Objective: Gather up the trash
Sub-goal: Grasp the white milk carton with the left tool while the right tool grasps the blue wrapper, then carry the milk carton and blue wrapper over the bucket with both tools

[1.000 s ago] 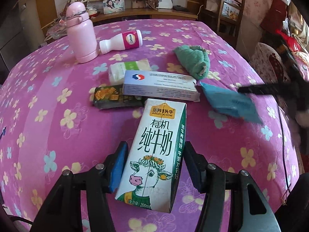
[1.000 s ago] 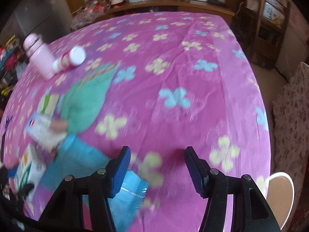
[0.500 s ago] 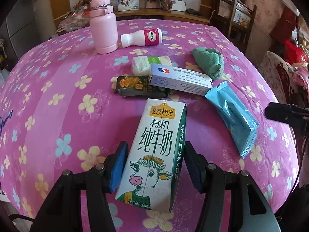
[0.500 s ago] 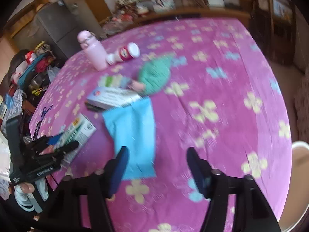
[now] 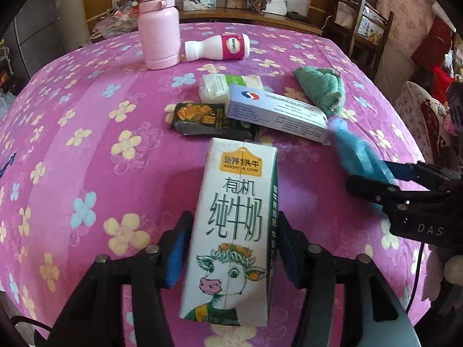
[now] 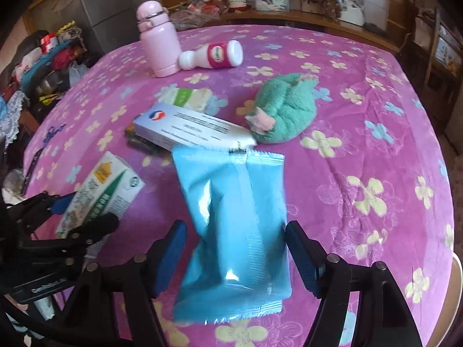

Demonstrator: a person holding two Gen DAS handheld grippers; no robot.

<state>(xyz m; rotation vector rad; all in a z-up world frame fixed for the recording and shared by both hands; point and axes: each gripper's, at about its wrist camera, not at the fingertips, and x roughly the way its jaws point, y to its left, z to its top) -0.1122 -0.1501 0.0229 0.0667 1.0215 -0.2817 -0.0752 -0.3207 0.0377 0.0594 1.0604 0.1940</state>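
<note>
My left gripper (image 5: 231, 248) is shut on a white milk carton (image 5: 234, 231) with a cow drawing, held just above the purple flowered tablecloth (image 5: 86, 150); the carton also shows in the right wrist view (image 6: 101, 193). My right gripper (image 6: 235, 251) is open, with its fingers on either side of a blue foil packet (image 6: 234, 225) lying on the cloth; there are small gaps at both pads. In the left wrist view the packet (image 5: 356, 156) lies under the right gripper (image 5: 373, 182).
A white-blue box (image 6: 191, 130), a dark snack wrapper (image 5: 208, 118), a white-green pack (image 5: 228, 85), a green cloth (image 6: 285, 107), a lying white-pink bottle (image 6: 214, 55) and an upright pink flask (image 6: 157, 40) are on the table. A wooden chair (image 5: 361, 29) stands at far right.
The right gripper has come in over the blue packet, so its open fingers now straddle it. The left gripper keeps hold of the milk carton and has shifted slightly.
</note>
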